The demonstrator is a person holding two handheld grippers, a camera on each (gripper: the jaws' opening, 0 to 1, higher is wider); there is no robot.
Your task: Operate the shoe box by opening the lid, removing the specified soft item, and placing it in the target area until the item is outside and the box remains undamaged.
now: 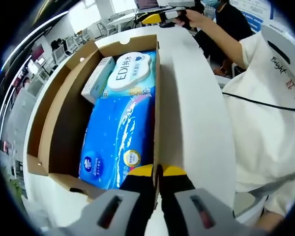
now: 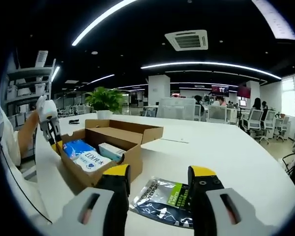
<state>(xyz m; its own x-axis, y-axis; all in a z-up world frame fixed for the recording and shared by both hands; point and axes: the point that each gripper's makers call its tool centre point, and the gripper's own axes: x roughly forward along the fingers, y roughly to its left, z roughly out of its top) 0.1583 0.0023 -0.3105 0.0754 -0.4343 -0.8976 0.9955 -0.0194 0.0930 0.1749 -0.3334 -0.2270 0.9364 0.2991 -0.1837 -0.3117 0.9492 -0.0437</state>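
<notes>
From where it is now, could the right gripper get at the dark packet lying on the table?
Probably yes. The right gripper is open, its jaws standing either side of the dark packet, which lies flat on the white table beside the cardboard box; nothing lies between them.

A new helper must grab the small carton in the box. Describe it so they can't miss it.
On the white table stands an open cardboard shoe box holding three items. The small carton lies in a far corner, beside the white EDI pack and beyond the big blue tissue pack. It alone is a rigid, pale rectangular box; its neighbours are soft plastic packs.
</notes>
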